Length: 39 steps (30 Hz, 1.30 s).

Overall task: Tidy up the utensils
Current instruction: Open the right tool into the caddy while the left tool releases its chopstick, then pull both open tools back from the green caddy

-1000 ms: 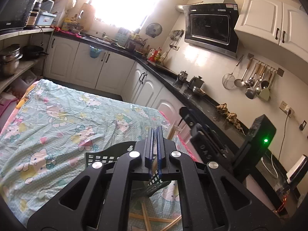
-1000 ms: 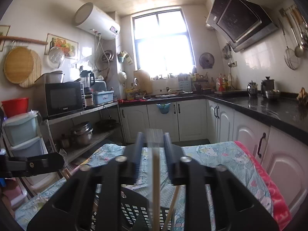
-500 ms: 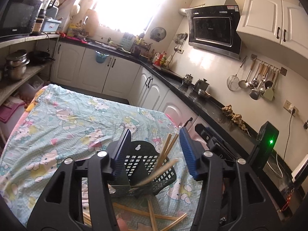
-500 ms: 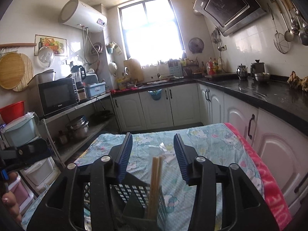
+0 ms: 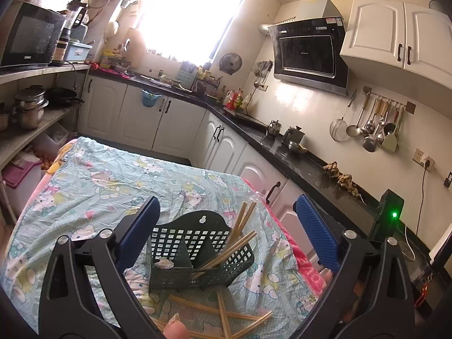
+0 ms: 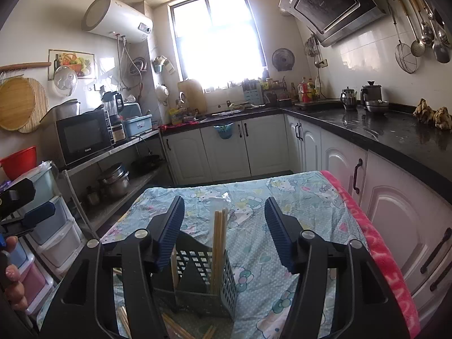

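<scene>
A dark green slotted utensil basket [image 5: 195,251] [image 6: 197,279] stands on the cartoon-print cloth of the table [image 5: 113,180]. Several wooden chopsticks [image 5: 240,234] lean in its right compartment; in the right wrist view a bundle of chopsticks [image 6: 219,243] stands upright in it. More loose chopsticks [image 5: 226,313] lie on the cloth in front of the basket. My left gripper [image 5: 226,223] hangs just short of the basket, its jaws opening wide and holding nothing. My right gripper [image 6: 224,231] is opening too; the upright bundle shows between its blue fingers [image 6: 278,237] untouched.
A black counter [image 5: 296,163] with white cabinets runs along the table's right side, close to the pink cloth edge [image 6: 375,243]. A shelf rack with pots [image 6: 115,180] and plastic drawers [image 6: 50,234] stands to the left. A fingertip [image 5: 175,332] shows at the bottom.
Both grippers went from shut or nearly shut to open and drew back from the basket. The chopsticks that the right gripper held now stand in the basket.
</scene>
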{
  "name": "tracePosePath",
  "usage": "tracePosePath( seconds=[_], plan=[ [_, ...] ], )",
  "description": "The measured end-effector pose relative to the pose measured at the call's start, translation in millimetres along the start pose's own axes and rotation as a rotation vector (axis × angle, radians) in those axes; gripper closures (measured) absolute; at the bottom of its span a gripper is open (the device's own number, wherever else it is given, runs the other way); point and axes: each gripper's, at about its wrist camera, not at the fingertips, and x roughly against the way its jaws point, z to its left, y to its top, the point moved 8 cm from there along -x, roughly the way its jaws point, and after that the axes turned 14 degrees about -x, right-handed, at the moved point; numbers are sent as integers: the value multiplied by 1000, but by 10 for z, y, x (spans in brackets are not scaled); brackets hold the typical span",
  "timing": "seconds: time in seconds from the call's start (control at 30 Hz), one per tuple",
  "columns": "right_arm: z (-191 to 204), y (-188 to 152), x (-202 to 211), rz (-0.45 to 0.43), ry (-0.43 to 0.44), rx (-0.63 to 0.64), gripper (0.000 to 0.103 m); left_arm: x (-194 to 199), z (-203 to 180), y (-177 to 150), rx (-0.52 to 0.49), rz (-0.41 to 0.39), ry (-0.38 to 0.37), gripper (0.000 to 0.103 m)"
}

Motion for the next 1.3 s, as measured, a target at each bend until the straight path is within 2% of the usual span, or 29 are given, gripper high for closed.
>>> tracePosePath(
  seconds=[0.23,0.83,1.3],
  plan=[
    [29,-46,138,13,6,10,38,112,29,-65,17,-5,9,11],
    [185,-327,381,60,26,60,38,375,140,-266,54,6,35,11],
    [327,-675,402,138,49,105,37,482,344,-521,104,46,77,11]
  ],
)
